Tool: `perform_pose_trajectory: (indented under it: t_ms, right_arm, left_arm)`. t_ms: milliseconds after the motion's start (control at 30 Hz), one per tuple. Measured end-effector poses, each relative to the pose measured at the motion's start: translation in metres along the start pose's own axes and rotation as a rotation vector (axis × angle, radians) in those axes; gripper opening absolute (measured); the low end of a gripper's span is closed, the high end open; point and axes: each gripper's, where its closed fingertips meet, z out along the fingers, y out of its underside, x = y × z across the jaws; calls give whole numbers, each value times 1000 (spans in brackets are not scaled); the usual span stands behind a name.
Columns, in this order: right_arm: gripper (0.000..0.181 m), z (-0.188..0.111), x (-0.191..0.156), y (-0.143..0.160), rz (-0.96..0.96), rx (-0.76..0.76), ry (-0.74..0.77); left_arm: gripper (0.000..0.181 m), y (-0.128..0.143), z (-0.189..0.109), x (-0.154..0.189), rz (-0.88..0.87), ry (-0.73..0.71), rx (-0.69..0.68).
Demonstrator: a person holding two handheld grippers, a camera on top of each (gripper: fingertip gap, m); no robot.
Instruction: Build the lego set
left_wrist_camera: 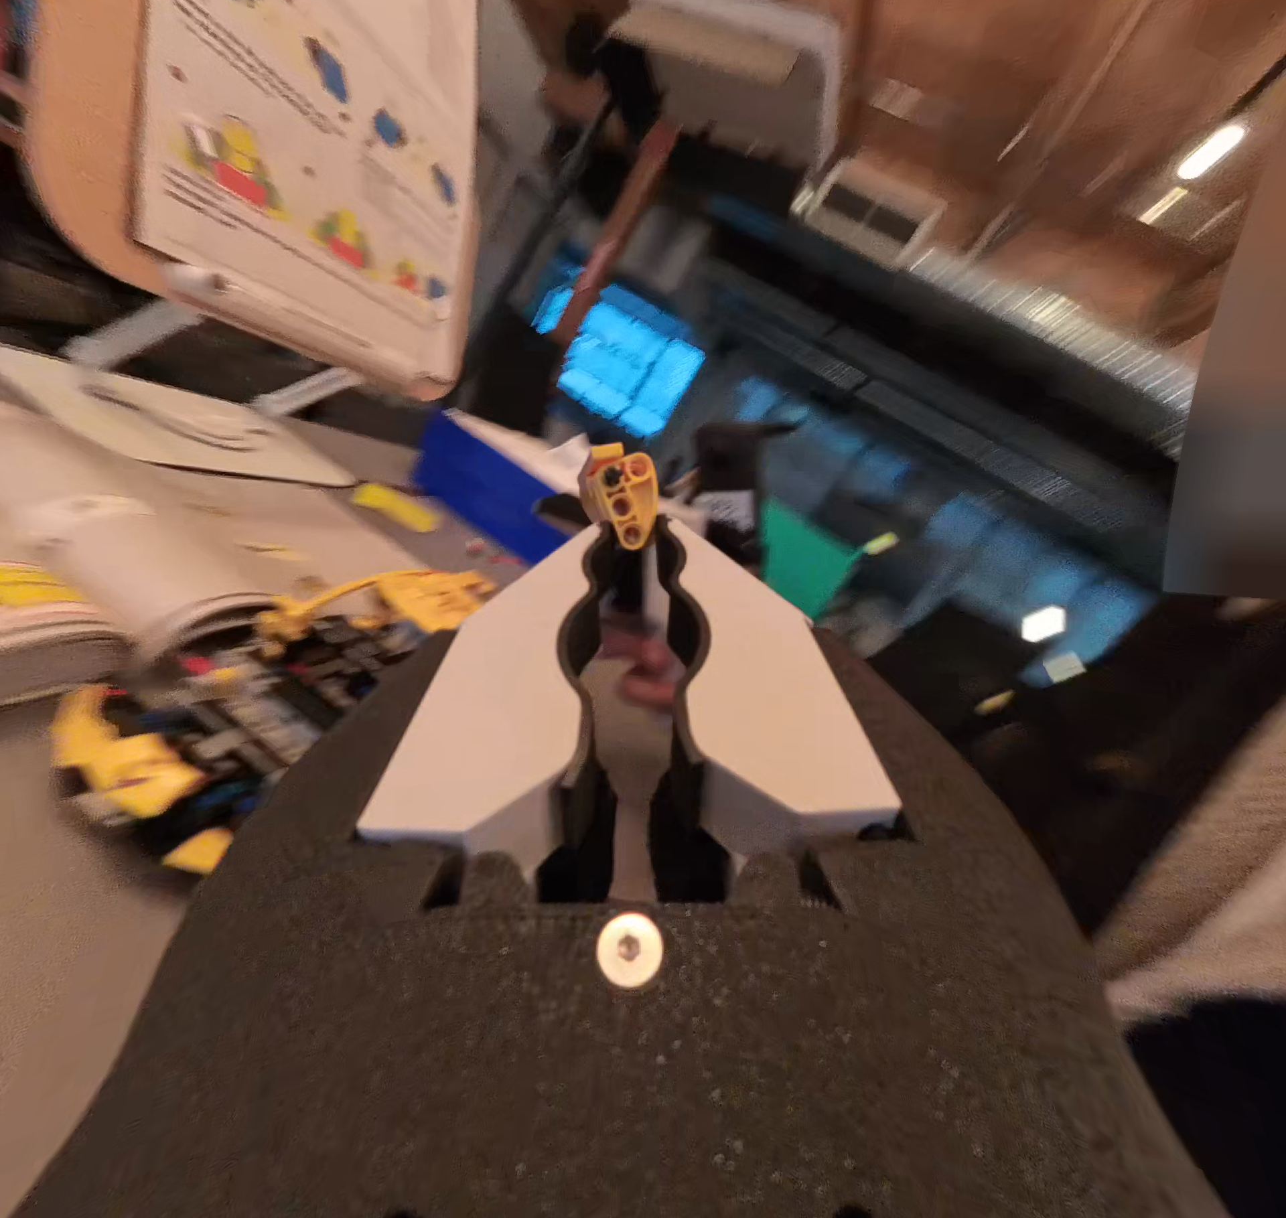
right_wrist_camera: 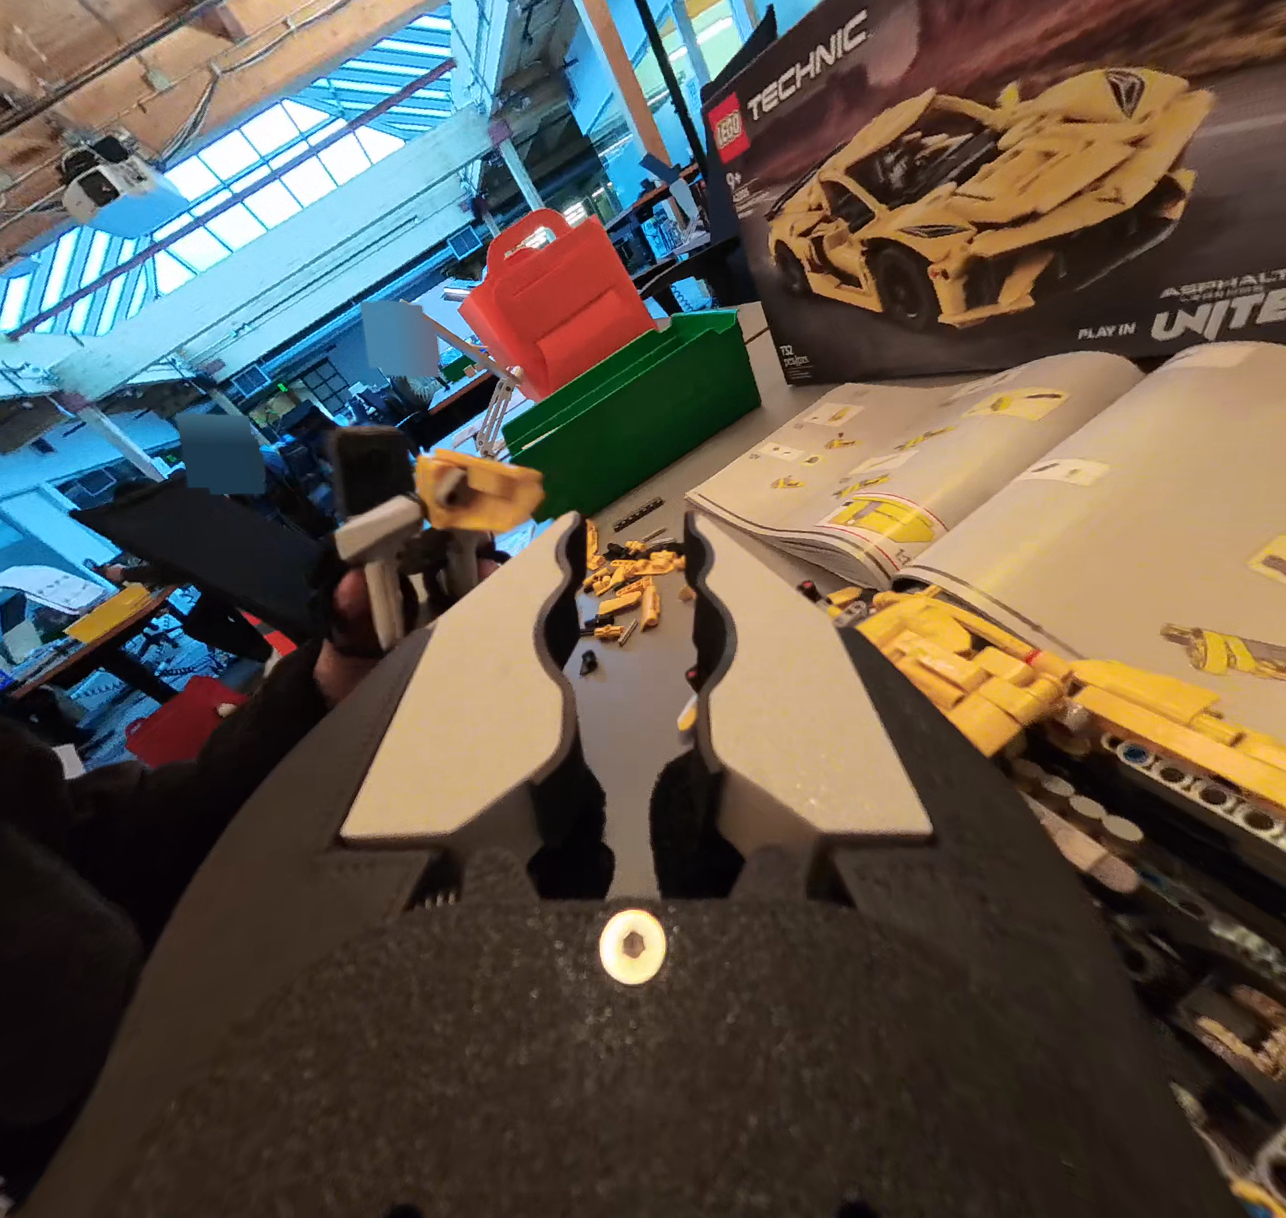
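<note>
My left gripper (left_wrist_camera: 632,536) is shut on a small yellow lego assembly (left_wrist_camera: 621,494) with round holes and a black pin, held up in the air at its fingertips. The same gripper (right_wrist_camera: 435,499) and its yellow piece (right_wrist_camera: 480,489) show at the left of the right wrist view. My right gripper (right_wrist_camera: 632,524) is open and empty above the table. Loose yellow and black lego pieces (right_wrist_camera: 630,590) lie on the table beyond its fingertips. The partly built yellow and black car (right_wrist_camera: 1009,704) lies to its right; it also shows blurred in the left wrist view (left_wrist_camera: 209,711).
An open instruction booklet (right_wrist_camera: 1009,489) lies at the right, with the set's box (right_wrist_camera: 1009,162) standing behind it. A green bin (right_wrist_camera: 640,405) holds a red case (right_wrist_camera: 557,308). A hand (right_wrist_camera: 348,621) holds the left gripper. A blue bin (left_wrist_camera: 480,475) sits beyond the left gripper.
</note>
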Motion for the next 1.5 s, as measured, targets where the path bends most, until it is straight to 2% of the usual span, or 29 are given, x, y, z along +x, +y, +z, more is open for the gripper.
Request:
perform_pose_trajectory:
  t_ms: [100, 333, 533, 633, 767, 900, 1067, 1200, 1333, 1400, 1500]
  right_arm:
    - [25, 2, -1, 6, 70, -47, -29]
    - [25, 5, -48, 10, 323, -98, -401]
    - [21, 1, -70, 7, 434, -97, -577]
    - [18, 3, -70, 11, 424, -118, -568]
    - [3, 5, -62, 14, 419, -127, -520]
    - [0, 7, -48, 22, 332, -165, -406]
    - [0, 8, -50, 33, 130, -239, -339]
    - [0, 8, -56, 41, 134, -288, -369]
    - [2, 10, -54, 29, 108, -216, -345]
    - [14, 7, -46, 8, -9, -92, -226]
    - [20, 1, -69, -13, -170, 32, -194]
  left_arm:
    - [12, -14, -9, 5, -177, 133, 89]
    - [11, -15, -12, 13, -250, 226, 86]
    - [12, -3, -6, 24, -205, 255, 9]
    - [11, 4, -3, 28, -213, 272, -33]
    - [12, 16, 2, 22, -209, 230, -91]
    - [18, 15, 1, 8, -247, 177, -83]
    - [26, 17, 1, 3, -258, 158, -97]
    - [16, 21, 1, 5, -228, 155, -124]
    - [16, 18, 0, 5, -240, 155, -102]
    - [16, 5, -3, 6, -205, 154, -34]
    - [16, -20, -11, 6, -78, 117, 112]
